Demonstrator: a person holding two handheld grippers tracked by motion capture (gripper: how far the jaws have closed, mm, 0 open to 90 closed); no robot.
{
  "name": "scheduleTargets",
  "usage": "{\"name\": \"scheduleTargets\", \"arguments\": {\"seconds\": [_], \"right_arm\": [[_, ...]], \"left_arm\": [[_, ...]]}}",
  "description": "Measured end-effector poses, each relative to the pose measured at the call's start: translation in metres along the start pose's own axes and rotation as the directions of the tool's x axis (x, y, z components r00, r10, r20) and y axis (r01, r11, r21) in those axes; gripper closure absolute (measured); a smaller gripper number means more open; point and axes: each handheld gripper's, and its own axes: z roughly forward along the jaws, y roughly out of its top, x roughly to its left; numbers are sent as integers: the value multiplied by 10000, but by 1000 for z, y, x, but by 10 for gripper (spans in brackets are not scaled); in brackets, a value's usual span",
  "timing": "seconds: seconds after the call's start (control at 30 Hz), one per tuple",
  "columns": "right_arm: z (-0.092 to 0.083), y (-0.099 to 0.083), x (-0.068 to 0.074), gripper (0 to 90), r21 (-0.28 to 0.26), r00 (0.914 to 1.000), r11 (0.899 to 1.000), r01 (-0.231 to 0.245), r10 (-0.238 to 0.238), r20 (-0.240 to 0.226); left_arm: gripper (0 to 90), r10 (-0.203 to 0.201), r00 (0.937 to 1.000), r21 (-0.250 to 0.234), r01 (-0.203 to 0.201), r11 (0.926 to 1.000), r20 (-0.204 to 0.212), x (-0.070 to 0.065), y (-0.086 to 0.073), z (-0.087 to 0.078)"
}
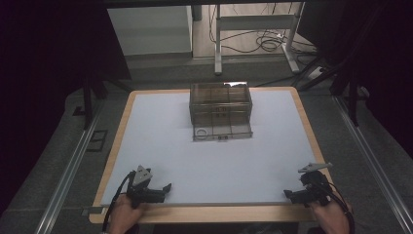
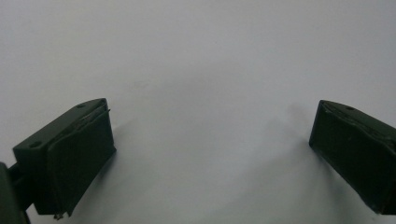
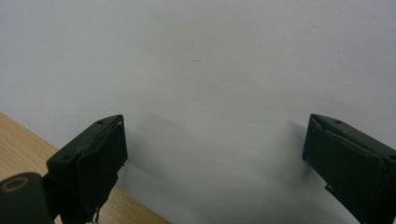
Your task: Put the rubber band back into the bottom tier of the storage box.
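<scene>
A worktop [image 1: 160, 146] with a white sheet over it and a bare wooden rim carries a clear, smoke-tinted plastic drawer box [image 1: 220, 106] near the middle of its far edge. The box stands upright on the sheet, and its bottom drawer [image 1: 222, 131] is pulled out toward the near side. A small ring-shaped thing [image 1: 200, 131] lies in the left end of that drawer; what it is cannot be told.

The left gripper [image 1: 165, 187] rests at the near left corner of the worktop, held by a hand [image 1: 125, 212] that comes in over the near edge, with a grey three-cornered plate on top. In the left gripper view its jaws stand wide apart over the bare white sheet [image 2: 201, 70], with nothing between them.

The right gripper [image 1: 288, 195] sits at the near right corner, held by the other hand [image 1: 333, 219], its own grey plate tilted up. In the right gripper view the jaws are likewise spread wide and empty, with the white sheet ahead and a strip of the wooden rim [image 3: 23, 140] at the lower left.

Both grippers are well apart from the drawer box and from each other
</scene>
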Motion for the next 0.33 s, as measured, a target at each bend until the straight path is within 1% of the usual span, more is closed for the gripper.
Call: {"name": "scheduleTargets", "arguments": {"seconds": [0.07,0.1,0.33], "right_arm": [[0,0,0,53,21,10000,10000,60,-61,36],[2,0,3,41,103,9994,9995,310,-312,178],[3,0,3,34,144,9992,9993,337,-340,188]], "left_arm": [[0,0,10000,1,0,10000,1,0,0,0],[0,-2,10000,-1,2,10000,1,0,0,0],[0,-2,10000,1,2,10000,0,0,0,0]]}}
